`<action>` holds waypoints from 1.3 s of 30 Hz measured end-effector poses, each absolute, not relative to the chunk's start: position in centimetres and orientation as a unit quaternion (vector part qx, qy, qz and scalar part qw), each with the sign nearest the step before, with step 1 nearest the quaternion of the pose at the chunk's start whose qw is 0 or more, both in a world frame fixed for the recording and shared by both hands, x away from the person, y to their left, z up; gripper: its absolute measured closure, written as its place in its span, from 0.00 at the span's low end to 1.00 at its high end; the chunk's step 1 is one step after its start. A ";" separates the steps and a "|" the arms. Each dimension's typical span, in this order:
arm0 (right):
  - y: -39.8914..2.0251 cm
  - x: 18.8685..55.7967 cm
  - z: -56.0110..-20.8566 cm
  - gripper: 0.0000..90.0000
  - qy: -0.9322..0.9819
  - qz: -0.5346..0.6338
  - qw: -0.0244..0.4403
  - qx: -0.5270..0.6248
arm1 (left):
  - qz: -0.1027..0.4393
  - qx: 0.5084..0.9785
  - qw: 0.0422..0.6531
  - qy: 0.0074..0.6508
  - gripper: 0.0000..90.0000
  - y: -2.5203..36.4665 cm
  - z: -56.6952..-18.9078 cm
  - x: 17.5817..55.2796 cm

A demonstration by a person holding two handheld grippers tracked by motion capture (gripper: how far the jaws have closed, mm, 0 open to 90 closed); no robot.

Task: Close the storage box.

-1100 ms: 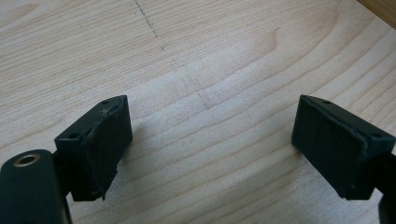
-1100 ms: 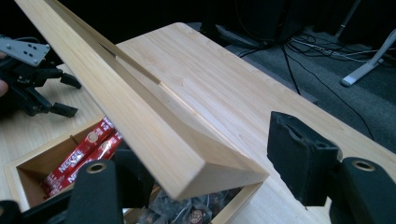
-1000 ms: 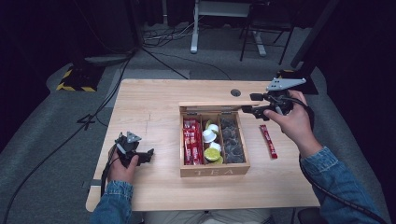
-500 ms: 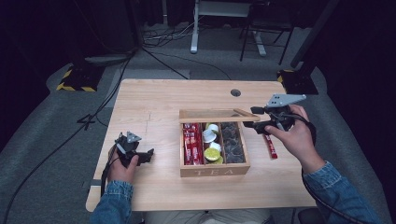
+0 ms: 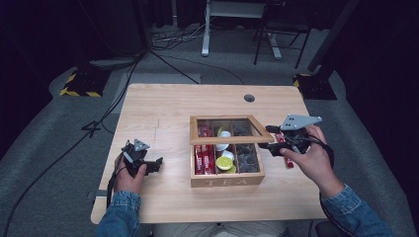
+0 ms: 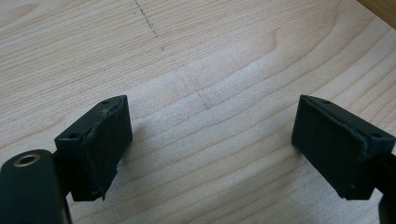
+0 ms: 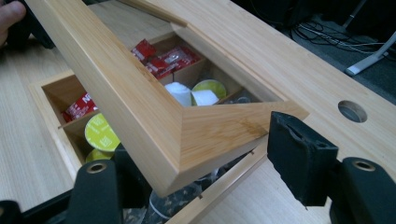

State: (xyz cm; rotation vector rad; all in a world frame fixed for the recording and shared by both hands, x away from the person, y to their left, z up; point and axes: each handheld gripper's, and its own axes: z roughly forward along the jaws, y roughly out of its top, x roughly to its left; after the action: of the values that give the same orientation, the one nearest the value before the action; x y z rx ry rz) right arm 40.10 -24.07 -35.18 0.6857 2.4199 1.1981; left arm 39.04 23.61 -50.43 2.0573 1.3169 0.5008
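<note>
A wooden box (image 5: 225, 181) marked TEA stands on the table right of centre. It holds red sachets (image 5: 205, 159), white pods and yellow-green capsules (image 5: 225, 162). Its windowed lid (image 5: 230, 137) hangs tilted, half lowered over the box. My right gripper (image 5: 271, 144) is shut on the lid's front right corner. In the right gripper view that lid corner (image 7: 140, 102) lies between the jaws of my right gripper (image 7: 210, 149), above the capsules (image 7: 100, 133). My left gripper (image 5: 154, 163) rests open at the table's front left, with bare wood between the jaws of the left gripper (image 6: 210, 135).
A red sachet (image 5: 288, 162) lies on the table just right of the box, partly under the right hand. A round cable hole (image 5: 249, 98) sits near the far edge. Beyond the table, cables, a yellow-black striped block (image 5: 79, 84) and chair legs stand on the floor.
The right gripper has swung the lid down and toward the person, from nearly upright to half lowered over the box. The left gripper has stayed put.
</note>
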 end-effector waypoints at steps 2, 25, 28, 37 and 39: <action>-24.1 39.8 -35.6 0.40 0.856 0.420 0.176 0.243 | 0.190 0.782 0.318 0.501 0.14 23.6 -50.4 39.0; -24.6 36.9 -39.4 0.36 0.874 0.393 0.167 0.230 | 0.190 0.782 0.319 0.501 0.14 23.6 -50.4 39.0; -24.6 36.8 -40.0 0.36 0.877 0.389 0.162 0.232 | 0.190 0.782 0.319 0.501 0.14 23.6 -50.4 39.0; -24.5 36.7 -41.3 0.39 0.883 0.379 0.143 0.235 | 0.190 0.782 0.319 0.501 0.14 23.6 -50.4 39.0; -24.5 36.6 -41.6 0.39 0.886 0.376 0.136 0.236 | 0.190 0.782 0.319 0.501 0.14 23.6 -50.4 39.0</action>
State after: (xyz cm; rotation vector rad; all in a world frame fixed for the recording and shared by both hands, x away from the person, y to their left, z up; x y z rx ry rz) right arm 36.62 -24.45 -41.58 0.6835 2.5649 1.0886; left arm 39.04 23.61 -50.43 2.0571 1.3167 0.5006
